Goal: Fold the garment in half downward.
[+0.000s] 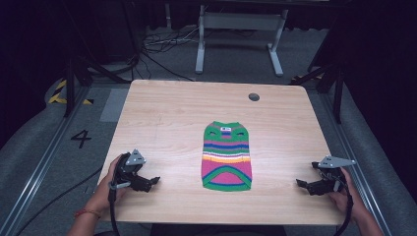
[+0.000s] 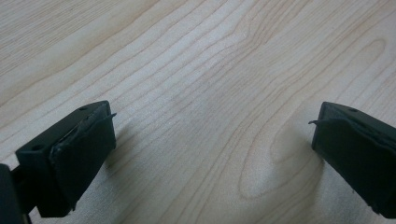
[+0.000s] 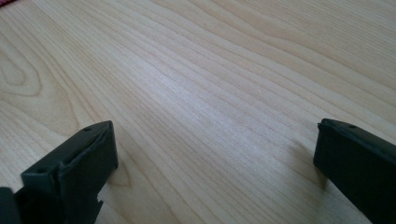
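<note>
A small striped knitted garment (image 1: 226, 157) in green, pink, blue and orange lies flat on the light wooden table (image 1: 167, 118), right of the middle. My left gripper (image 1: 150, 182) rests near the table's front left, well to the left of the garment, jaws wide apart over bare wood. At the front right my right gripper (image 1: 302, 185) also stands open, pointing toward the garment from some distance. In the left gripper view the left gripper (image 2: 212, 123) has nothing between its fingers (image 2: 79, 154). The right gripper (image 3: 215, 135) likewise holds nothing; its fingers (image 3: 79, 172) frame bare wood.
A round cable hole (image 1: 253, 97) sits near the table's far right edge. Beyond the table stand a white frame (image 1: 240, 29) and loose cables (image 1: 162, 46) on grey floor. A rail (image 1: 34, 167) runs along the left side, with a "4" marked beside it.
</note>
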